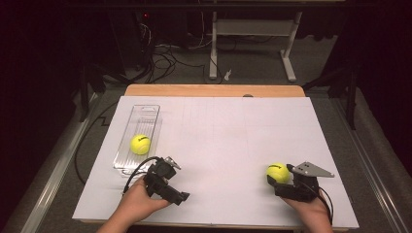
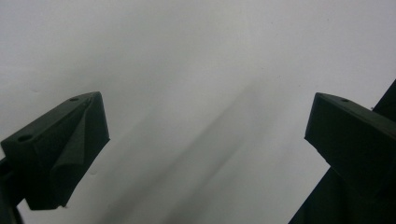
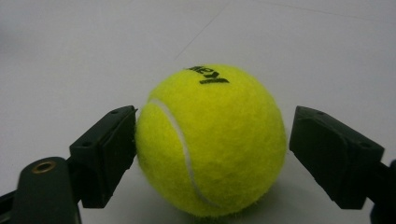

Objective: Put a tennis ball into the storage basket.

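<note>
A yellow tennis ball (image 1: 278,173) rests on the white table sheet (image 1: 228,141) at the front right. My right gripper (image 1: 281,183) is around it. In the right gripper view the ball (image 3: 210,140) sits between the two jaws of the right gripper (image 3: 212,142), with the left jaw touching it and a small gap at the right jaw. The gripper is open. A second tennis ball (image 1: 140,144) lies in a clear plastic tray (image 1: 145,110) at the left. My left gripper (image 1: 166,182) is held just in front of that tray. It is open (image 2: 205,121) over bare sheet, with nothing between its jaws.
The sheet covers a wooden table whose far edge (image 1: 214,90) shows at the back. Beyond it are cables (image 1: 160,58) on the floor and a white table frame (image 1: 252,34). Metal rails run along both sides of the table.
</note>
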The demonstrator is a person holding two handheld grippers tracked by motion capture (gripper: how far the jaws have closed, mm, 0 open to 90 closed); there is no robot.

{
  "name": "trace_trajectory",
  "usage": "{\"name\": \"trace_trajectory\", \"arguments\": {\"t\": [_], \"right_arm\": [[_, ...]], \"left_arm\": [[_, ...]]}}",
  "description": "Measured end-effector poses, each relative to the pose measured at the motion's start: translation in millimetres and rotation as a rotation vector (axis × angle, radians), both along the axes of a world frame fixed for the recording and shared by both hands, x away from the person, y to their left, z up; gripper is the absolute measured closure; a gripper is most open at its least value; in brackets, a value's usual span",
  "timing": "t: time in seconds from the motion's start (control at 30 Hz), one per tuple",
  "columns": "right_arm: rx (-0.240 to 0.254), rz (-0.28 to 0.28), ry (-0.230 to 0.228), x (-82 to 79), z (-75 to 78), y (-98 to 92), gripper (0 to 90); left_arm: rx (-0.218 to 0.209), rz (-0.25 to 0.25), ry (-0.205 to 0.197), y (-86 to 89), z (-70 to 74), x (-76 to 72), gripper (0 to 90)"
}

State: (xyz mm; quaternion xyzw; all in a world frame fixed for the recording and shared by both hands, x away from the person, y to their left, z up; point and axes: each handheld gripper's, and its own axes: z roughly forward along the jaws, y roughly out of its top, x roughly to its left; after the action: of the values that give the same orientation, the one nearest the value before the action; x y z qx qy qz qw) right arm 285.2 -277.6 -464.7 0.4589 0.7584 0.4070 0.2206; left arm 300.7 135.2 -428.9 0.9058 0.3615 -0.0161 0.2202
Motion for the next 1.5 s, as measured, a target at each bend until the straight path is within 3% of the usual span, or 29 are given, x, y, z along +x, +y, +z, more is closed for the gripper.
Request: {"name": "trace_trajectory", "arguments": {"t": [0.13,0.8,1.23,1.5], "right_arm": [[0.006,0.010,0.008,0.2,0.4,0.1,25.7],[0.008,0.010,0.020,-0.8,2.7,0.1,27.6],[0.038,-0.012,-0.038,-4.9,10.4,-1.8,27.6],[0.083,-0.014,-0.110,-9.7,17.9,-4.1,27.6]], "left_arm": [[-0.004,-0.001,0.000,-0.1,0.2,0.0,0.8],[-0.005,0.005,-0.003,1.7,0.2,1.8,0.9],[-0.001,0.004,-0.005,0.8,-0.3,1.1,0.9],[-0.001,0.005,-0.006,0.9,-0.4,1.3,1.0]]}}
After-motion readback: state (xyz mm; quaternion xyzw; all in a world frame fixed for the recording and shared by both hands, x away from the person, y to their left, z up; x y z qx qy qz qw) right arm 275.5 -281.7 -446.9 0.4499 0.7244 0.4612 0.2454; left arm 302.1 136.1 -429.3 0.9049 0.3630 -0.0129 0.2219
